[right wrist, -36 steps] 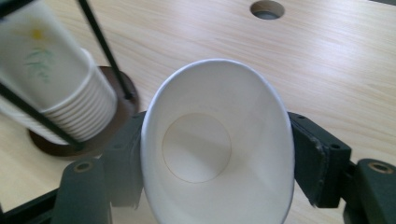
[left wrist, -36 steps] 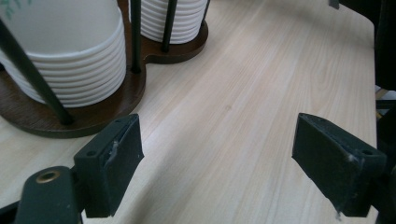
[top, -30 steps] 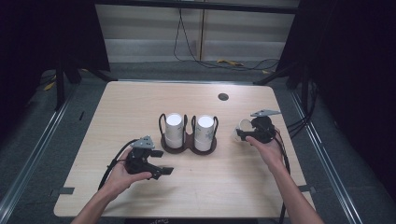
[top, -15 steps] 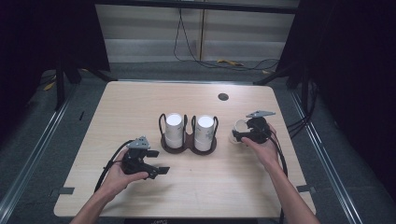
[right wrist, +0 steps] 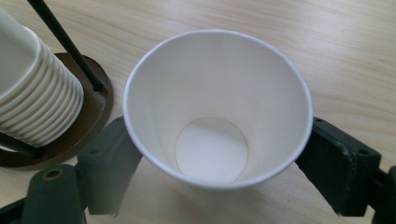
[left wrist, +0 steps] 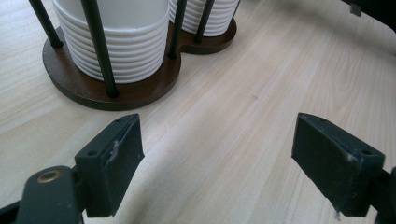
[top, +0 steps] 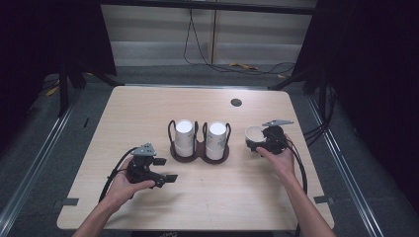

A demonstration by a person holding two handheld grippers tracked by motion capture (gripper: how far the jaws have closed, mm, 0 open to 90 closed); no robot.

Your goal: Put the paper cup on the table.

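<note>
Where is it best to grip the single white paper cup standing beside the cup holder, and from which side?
Probably low on the wall of the paper cup, one jaw on each side, coming in level from the cup's right. It stands upright, mouth up, and narrows downward; the thin rim would likely dent. The holder blocks its left.

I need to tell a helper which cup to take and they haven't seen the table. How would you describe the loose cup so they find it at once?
On the light wooden table, find the dark two-ring cup holder at the middle with its two cup stacks. The single paper cup stands just right of it, mouth up, between the right gripper fingers. Unlike the stacked, upside-down cups, it is alone and open-topped.
</note>
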